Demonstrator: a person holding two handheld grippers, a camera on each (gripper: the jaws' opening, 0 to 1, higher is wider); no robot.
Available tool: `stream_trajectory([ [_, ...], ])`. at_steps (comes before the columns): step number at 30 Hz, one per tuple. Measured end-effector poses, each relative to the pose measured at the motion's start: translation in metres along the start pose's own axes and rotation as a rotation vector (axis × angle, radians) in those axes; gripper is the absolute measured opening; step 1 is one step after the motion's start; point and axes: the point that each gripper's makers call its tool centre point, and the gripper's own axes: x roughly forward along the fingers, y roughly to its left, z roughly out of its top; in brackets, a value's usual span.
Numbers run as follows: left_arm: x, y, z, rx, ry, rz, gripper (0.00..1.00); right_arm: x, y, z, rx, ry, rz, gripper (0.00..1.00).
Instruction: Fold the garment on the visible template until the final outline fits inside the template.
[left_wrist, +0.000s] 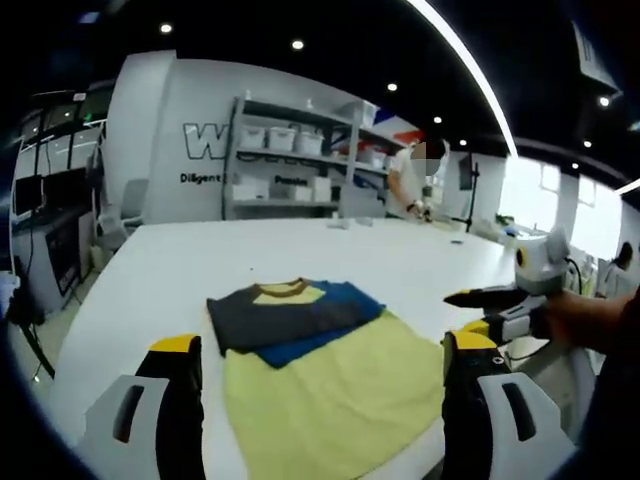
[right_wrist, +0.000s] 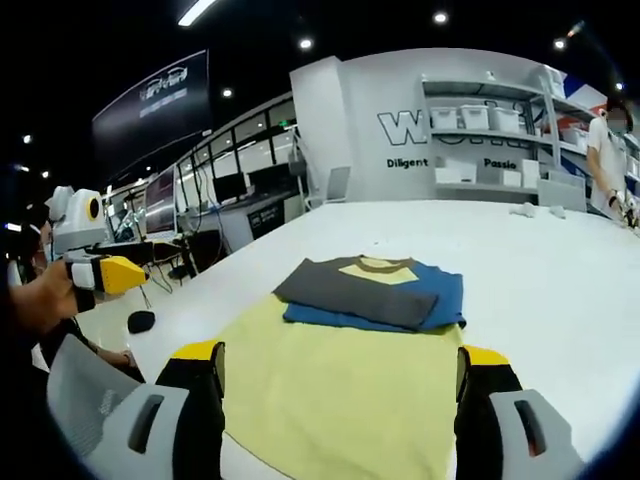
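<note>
A yellow, blue and grey garment (right_wrist: 360, 340) lies partly folded on a white table (right_wrist: 540, 270). Both grippers, left (left_wrist: 318, 365) and right (right_wrist: 340, 375), hover above the garment's near edge, jaws spread, holding nothing.

We see the garment (left_wrist: 320, 385) lying on the bench (left_wrist: 200, 265), its sleeves folded over the chest at the far end. Behind the bench stands a shelf unit (left_wrist: 290, 160), and a person (left_wrist: 415, 180) is at the far right corner.
</note>
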Motion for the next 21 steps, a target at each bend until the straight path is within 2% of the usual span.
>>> stream_trajectory([
  [14, -0.014, 0.003, -0.010, -0.020, 0.018, 0.001, 0.95, -0.012, -0.011, -0.008, -0.011, 0.035, -0.021, 0.99],
  [21, -0.021, 0.004, -0.008, -0.023, 0.016, 0.006, 0.95, -0.023, -0.021, -0.014, -0.019, 0.066, -0.041, 0.99],
])
